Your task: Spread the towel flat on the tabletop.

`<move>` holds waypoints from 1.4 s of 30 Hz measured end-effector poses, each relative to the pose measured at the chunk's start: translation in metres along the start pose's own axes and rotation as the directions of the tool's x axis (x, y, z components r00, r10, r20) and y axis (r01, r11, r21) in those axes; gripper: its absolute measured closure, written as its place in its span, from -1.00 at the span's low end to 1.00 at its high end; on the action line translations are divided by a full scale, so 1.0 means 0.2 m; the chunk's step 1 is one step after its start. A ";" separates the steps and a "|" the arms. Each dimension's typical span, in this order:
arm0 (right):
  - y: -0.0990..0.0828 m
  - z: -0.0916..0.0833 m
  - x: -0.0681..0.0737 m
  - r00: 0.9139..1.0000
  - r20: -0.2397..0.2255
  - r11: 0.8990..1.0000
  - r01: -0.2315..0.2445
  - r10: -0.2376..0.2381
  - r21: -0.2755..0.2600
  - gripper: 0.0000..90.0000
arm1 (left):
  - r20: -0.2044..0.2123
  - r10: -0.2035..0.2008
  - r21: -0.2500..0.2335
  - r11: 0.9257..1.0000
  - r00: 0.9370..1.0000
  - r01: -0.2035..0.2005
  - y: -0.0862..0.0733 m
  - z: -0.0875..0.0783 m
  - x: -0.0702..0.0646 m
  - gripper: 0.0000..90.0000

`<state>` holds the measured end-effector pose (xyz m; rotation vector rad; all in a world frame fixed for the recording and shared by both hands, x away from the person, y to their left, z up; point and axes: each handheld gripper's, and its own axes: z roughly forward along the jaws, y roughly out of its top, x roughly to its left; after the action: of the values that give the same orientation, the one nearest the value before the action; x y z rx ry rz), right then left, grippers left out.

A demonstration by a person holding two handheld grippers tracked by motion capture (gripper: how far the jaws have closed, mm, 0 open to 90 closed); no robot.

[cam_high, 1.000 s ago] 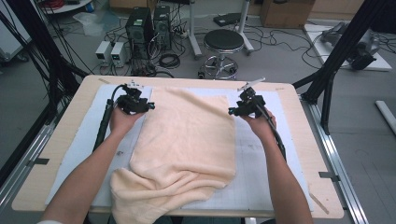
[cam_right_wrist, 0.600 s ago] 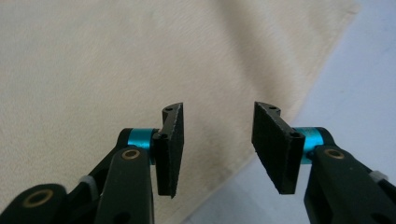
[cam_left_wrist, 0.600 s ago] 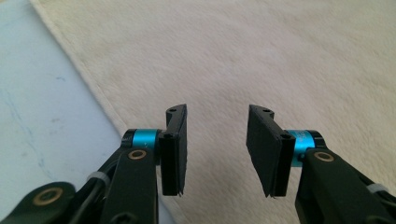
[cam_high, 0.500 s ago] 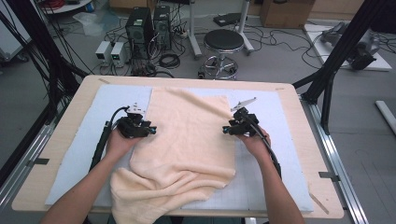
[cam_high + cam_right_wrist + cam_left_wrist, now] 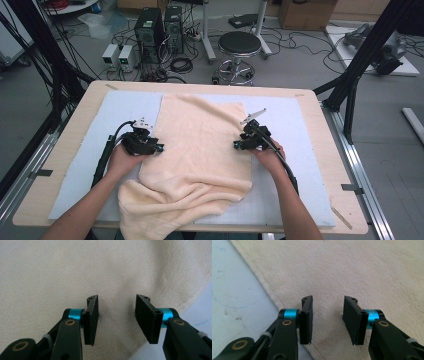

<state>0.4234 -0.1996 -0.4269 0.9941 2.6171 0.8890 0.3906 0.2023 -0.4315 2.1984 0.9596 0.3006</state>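
Observation:
A cream towel (image 5: pixel 200 150) lies on a pale mat (image 5: pixel 130 105), flat at the back and bunched in folds at the front. My left gripper (image 5: pixel 159 148) rests at the towel's left edge; in the left gripper view (image 5: pixel 328 298) its jaws stand apart, tips down on the towel (image 5: pixel 349 267) just inside the hem, beside the mat (image 5: pixel 234 290). My right gripper (image 5: pixel 236 146) is at the towel's right edge. Its jaws (image 5: pixel 117 297) have just been closing a little and stand apart on the towel (image 5: pixel 75 270), with cloth under the gap and no fold pinched.
The mat covers a wooden table (image 5: pixel 325 150) with bare rims left and right. The towel's rumpled near end (image 5: pixel 150 210) reaches the front edge. Black frame posts (image 5: pixel 355 75) flank the table. A stool (image 5: pixel 240 47), computer boxes (image 5: pixel 150 30) and cables sit on the floor behind.
Both hands have come down and toward the person, from the towel's far corners to the middle of its two sides. The towel has kept its place.

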 end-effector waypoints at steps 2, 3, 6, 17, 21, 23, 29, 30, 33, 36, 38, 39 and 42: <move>0.01 0.00 0.00 1.000 0.002 1.000 0.020 -0.020 0.002 0.20 | -0.004 0.008 0.008 1.000 1.000 -0.008 0.00 0.00 0.00 0.33; 0.01 -0.01 0.00 1.000 0.003 1.000 0.015 -0.015 -0.004 0.20 | -0.006 0.009 0.006 1.000 1.000 -0.009 0.00 0.00 -0.01 0.32; 0.04 -0.05 -0.03 0.999 0.035 0.999 0.022 -0.020 -0.033 0.26 | -0.019 0.034 -0.003 0.999 0.999 -0.034 0.00 0.00 -0.02 0.30; 0.27 0.03 -0.35 0.983 0.174 0.996 -0.047 0.060 -0.078 0.34 | -0.031 0.041 -0.081 0.996 0.999 -0.043 0.02 0.00 -0.02 0.19; 0.29 0.13 -0.39 0.979 0.191 0.996 -0.054 0.066 -0.069 0.43 | -0.036 0.037 -0.093 0.995 0.999 -0.041 0.01 0.00 -0.02 0.17; 0.29 0.16 -0.40 0.981 0.177 0.993 -0.062 0.079 -0.100 0.44 | -0.034 0.039 -0.090 0.995 0.999 -0.042 0.01 0.00 -0.02 0.16; 0.27 0.22 -0.40 0.983 0.141 0.992 -0.107 0.114 -0.060 0.63 | -0.044 0.050 -0.063 0.997 0.998 -0.053 -0.01 0.04 -0.04 0.15; 0.28 0.22 -0.40 0.986 0.132 0.994 -0.097 0.103 -0.056 0.76 | -0.043 0.045 -0.074 0.996 0.998 -0.048 -0.01 0.05 -0.04 0.15; 0.29 0.21 -0.39 0.984 0.164 0.997 -0.068 0.073 -0.035 0.95 | -0.041 0.040 -0.077 0.996 0.998 -0.043 -0.01 0.04 -0.03 0.15; 0.28 0.15 -0.43 0.954 0.261 0.987 -0.120 0.145 -0.109 0.94 | -0.064 0.037 -0.080 0.996 0.997 -0.043 -0.01 0.03 -0.03 0.15; 0.26 0.09 -0.47 0.936 0.282 0.970 -0.168 0.212 -0.175 0.61 | -0.066 0.022 -0.091 0.995 0.998 -0.028 -0.01 0.02 -0.02 0.14; 0.26 0.08 -0.47 0.931 0.288 0.968 -0.175 0.223 -0.181 0.40 | -0.064 0.017 -0.093 0.995 0.998 -0.023 -0.01 0.02 -0.01 0.14; 0.25 0.04 -0.47 0.948 0.238 0.974 -0.183 0.211 -0.133 0.30 | -0.062 0.001 -0.102 0.995 0.998 -0.007 -0.02 0.02 -0.01 0.11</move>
<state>0.5243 -0.2289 -0.4062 1.2655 2.2651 0.8739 0.3903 0.2006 -0.4373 2.1094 0.9521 0.4128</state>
